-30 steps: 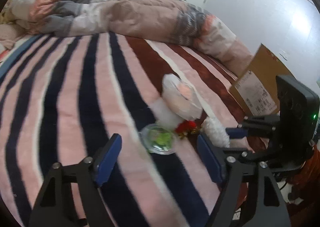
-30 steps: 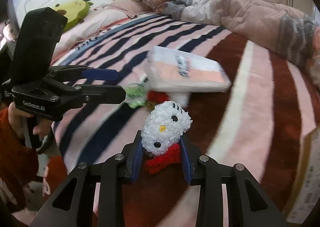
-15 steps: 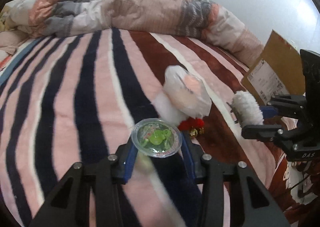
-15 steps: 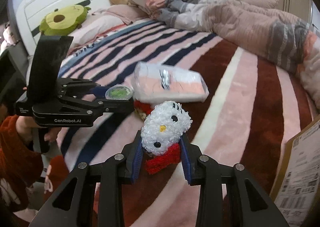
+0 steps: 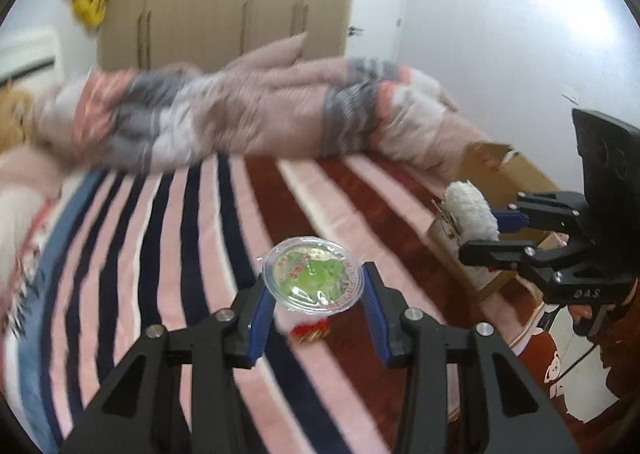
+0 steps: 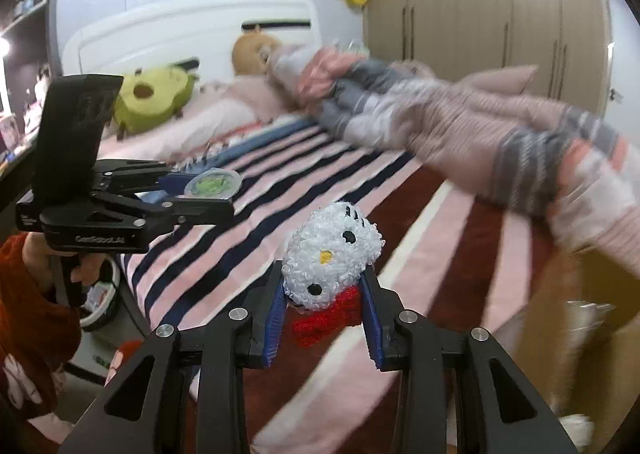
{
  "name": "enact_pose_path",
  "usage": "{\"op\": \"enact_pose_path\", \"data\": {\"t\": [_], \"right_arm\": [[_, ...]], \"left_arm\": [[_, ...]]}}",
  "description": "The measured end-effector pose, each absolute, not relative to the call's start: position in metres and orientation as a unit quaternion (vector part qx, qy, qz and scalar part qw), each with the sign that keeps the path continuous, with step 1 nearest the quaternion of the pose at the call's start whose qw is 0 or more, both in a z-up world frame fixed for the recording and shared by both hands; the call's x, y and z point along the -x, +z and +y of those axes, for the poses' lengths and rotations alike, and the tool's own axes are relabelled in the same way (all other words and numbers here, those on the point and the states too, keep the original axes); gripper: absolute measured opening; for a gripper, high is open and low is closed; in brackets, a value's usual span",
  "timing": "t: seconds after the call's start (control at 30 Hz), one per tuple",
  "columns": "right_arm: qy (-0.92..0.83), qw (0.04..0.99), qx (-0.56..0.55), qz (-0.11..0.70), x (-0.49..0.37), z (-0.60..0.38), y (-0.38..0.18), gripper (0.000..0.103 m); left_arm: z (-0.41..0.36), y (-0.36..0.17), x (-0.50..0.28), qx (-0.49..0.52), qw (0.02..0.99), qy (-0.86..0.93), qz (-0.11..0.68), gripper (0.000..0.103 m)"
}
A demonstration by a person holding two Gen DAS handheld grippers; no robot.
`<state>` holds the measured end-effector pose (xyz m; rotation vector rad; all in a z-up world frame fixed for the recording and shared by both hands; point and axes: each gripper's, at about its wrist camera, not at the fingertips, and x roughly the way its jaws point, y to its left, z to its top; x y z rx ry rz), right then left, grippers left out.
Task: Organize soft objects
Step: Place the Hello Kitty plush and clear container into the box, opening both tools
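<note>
Your left gripper has its fingers clamped on one clear round cup with green inside, held up over the striped bed; red lid print too blurred to read. Your right gripper pinches one white plush toy with a red scarf, raised near the bed's foot edge. One cardboard box sits beside that edge. The left gripper body reads "GenRobot.AI". One green plush lies by the headboard.

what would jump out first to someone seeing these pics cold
The white fuzzy plush toy with a red scarf, pinched in the right gripper above the striped bed. Then the clear cup of green jelly in the left gripper, and a cardboard box beside the bed.
</note>
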<state>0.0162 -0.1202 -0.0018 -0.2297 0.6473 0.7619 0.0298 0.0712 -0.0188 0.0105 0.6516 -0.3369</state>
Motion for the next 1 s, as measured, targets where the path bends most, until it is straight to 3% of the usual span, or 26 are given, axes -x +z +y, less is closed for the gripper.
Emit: {"op": "enact_pose_path", "data": {"t": [0.33, 0.63, 0.83, 1.0], "right_arm": [[0.264, 0.918, 0.103, 0.278, -0.015, -0.246, 0.036, 0.030], [0.221, 0.912, 0.120, 0.326, -0.063, -0.304, -0.005, 0.035], [0.217, 0.911, 0.138, 0.322, -0.065, -0.317, -0.016, 0.048], [0.219, 0.914, 0.120, 0.320, -0.062, -0.324, -0.016, 0.048]], "left_arm": [[-0.063, 0.048, -0.041, -0.046, 0.926, -0.263, 0.268, 0.039], [-0.166, 0.041, -0.076, -0.070, 0.890, -0.326, 0.312, 0.039], [-0.199, 0.030, -0.091, -0.101, 0.880, -0.324, 0.333, 0.039], [-0.208, 0.021, -0.101, -0.110, 0.875, -0.323, 0.345, 0.041]]}}
